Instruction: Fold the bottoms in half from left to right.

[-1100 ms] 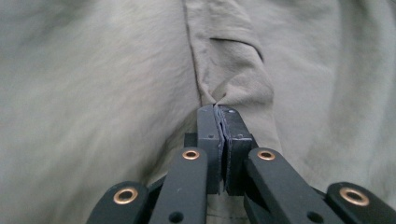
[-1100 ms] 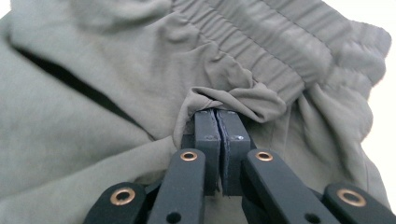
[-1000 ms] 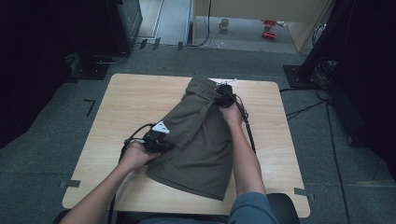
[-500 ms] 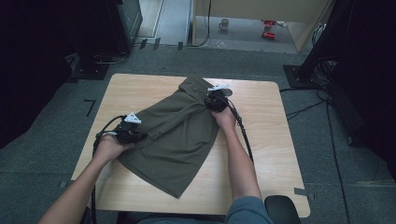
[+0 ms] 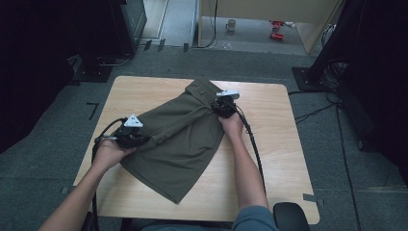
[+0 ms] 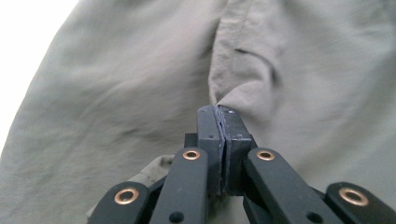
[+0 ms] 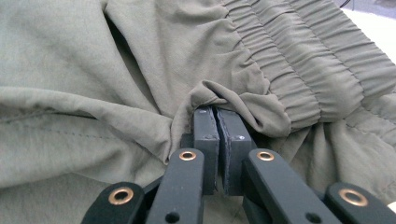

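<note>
Both grippers (image 5: 139, 137) (image 5: 222, 107) pinch olive shorts (image 5: 178, 139) on table (image 5: 279, 144)

Wooden table (image 5: 284, 159); mug (image 5: 231, 24), red objects (image 5: 275, 30) on floor beyond.

— How many garments lie on the surface (image 5: 284, 159)?
— One pair of olive shorts (image 5: 183, 139).
— And grippers?
— Two: the left gripper (image 5: 133, 138) and the right gripper (image 5: 222, 107), one in each hand.
— Anything on the floor beyond?
— One mug (image 5: 231, 24).
</note>
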`<action>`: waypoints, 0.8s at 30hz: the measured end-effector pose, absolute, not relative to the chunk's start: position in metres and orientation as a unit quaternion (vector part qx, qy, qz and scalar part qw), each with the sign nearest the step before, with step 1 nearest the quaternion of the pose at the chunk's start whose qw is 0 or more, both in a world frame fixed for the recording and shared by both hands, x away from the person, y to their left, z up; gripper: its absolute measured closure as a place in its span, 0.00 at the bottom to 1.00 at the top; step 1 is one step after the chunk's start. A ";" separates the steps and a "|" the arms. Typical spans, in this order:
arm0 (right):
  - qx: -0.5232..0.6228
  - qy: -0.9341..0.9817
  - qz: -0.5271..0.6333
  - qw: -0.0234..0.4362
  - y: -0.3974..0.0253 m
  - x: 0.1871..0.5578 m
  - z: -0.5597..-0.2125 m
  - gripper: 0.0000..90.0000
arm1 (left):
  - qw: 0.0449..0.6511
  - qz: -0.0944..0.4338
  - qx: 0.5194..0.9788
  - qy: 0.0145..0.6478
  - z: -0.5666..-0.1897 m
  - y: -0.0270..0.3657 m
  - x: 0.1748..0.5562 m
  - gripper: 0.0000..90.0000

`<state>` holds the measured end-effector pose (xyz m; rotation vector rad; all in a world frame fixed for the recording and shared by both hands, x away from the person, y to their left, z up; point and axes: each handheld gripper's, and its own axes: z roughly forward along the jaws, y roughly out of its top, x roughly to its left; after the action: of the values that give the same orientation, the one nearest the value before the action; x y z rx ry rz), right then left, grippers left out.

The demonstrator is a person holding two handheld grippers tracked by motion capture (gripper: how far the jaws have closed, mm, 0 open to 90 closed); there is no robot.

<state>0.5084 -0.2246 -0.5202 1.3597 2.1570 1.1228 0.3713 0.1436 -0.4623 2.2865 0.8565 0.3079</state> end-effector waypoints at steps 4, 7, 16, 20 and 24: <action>0.484 0.760 0.395 0.179 -0.224 0.508 -0.520 0.97 | 0.368 0.105 0.873 0.303 -0.446 0.129 0.345 1.00; 0.508 0.746 0.401 0.157 -0.226 0.510 -0.519 0.97 | 0.380 0.100 0.877 0.277 -0.435 0.114 0.328 1.00; 0.492 0.752 0.399 0.182 -0.233 0.507 -0.480 0.95 | 0.410 0.100 0.878 0.228 -0.406 0.080 0.298 1.00; 0.490 0.755 0.392 0.189 -0.239 0.504 -0.467 0.95 | 0.418 0.094 0.877 0.217 -0.401 0.069 0.292 1.00; 0.487 0.765 0.369 0.203 -0.249 0.498 -0.460 0.93 | 0.424 0.074 0.880 0.201 -0.407 0.048 0.286 0.99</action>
<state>0.4983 -0.2493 -0.4603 1.3600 2.1346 1.0300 0.2860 0.0475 -0.4066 2.2025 0.5040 0.1840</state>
